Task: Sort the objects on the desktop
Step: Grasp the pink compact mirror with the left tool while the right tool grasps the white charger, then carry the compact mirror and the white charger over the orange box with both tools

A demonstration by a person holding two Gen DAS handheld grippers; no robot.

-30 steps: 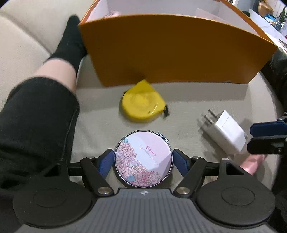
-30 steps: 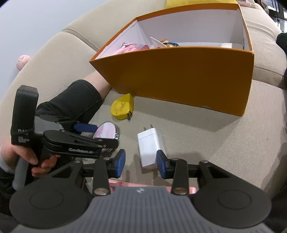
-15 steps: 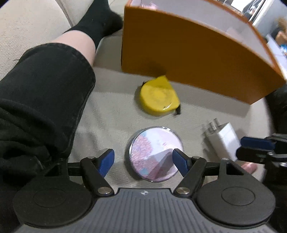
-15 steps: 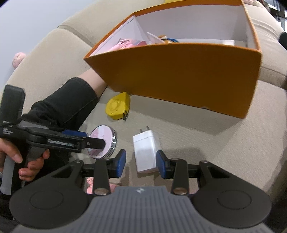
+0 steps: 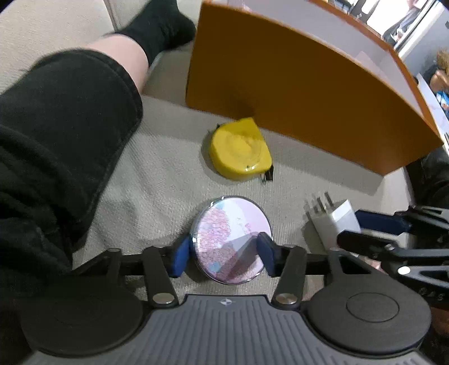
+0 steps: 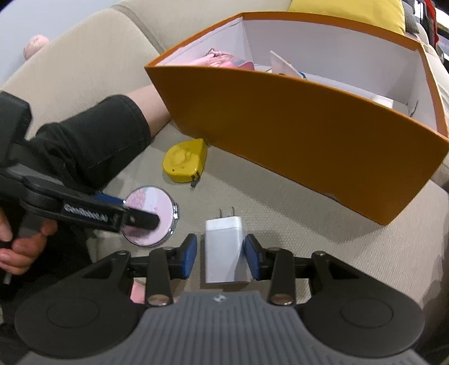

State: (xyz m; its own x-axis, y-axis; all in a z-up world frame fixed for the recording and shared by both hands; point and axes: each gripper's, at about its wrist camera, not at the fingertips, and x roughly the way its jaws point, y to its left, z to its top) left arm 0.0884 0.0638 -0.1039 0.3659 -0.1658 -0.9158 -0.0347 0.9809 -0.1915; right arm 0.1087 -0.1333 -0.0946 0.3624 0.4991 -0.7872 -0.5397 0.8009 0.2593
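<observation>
Two wrist views cover the same stretch of beige sofa cushion (image 5: 157, 174), each with its own catch. In the left wrist view, the left gripper (image 5: 223, 254) has just been closing, and its blue pads now press on both sides of the round compact mirror (image 5: 230, 238), whose pink floral lid is tilted up off the cushion toward the camera. Beyond the mirror lies the yellow tape measure (image 5: 240, 153), its far tip touching the foot of the orange box (image 5: 294, 92), which stands toward the back edge of the cushion. The white charger (image 5: 334, 221) lies to the right of the mirror, prongs pointing toward the box, with the right gripper's dark fingers laid across its near end. This view alone shows the person's black sock (image 5: 160, 25) and the bare shin running down to the black trouser leg (image 5: 56, 134) along the cushion's left edge; the box's inside is barely visible here. In the right wrist view, the right gripper (image 6: 220, 255) straddles the charger (image 6: 224, 250), its blue pads at the two long sides; whether they actually press on it I cannot tell, since a thin gap seems to show on the left. This view looks into the box (image 6: 308, 134), showing its white walls, something pink and a white card, and it shows the hand (image 6: 19, 244) holding the left gripper's handle.
</observation>
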